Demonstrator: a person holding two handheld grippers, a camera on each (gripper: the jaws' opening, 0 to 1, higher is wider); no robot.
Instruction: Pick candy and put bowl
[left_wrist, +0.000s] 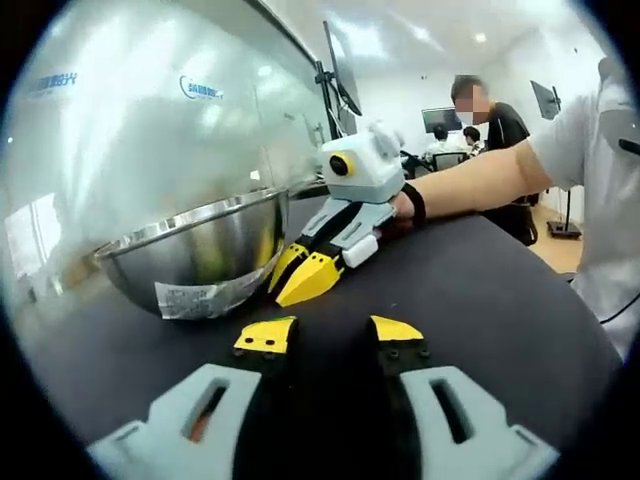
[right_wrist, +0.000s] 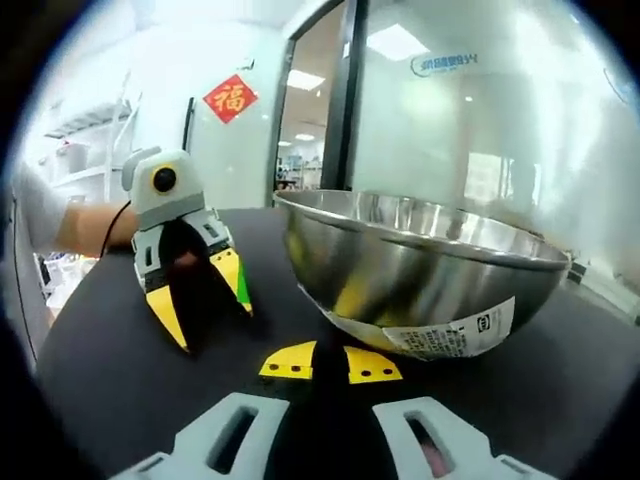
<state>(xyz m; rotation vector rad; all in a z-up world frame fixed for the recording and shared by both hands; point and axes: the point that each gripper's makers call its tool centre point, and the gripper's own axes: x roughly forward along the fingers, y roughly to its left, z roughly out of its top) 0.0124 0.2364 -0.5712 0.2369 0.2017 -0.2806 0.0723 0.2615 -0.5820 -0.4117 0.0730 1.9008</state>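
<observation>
Bowl (left_wrist: 200, 250) on black table (left_wrist: 500, 310)

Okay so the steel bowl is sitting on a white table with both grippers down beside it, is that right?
Not quite: the table is black, not white, as the right gripper view shows. The steel bowl does sit on it, with the left gripper and right gripper beside it.

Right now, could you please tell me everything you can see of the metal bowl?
The metal bowl is round, shiny steel with a rolled rim, standing upright on the black table. A white printed label sticks on its outer wall. Its side mirrors yellow. The right gripper sits beside it, fingers closed near its base; whether they touch is unclear.
</observation>
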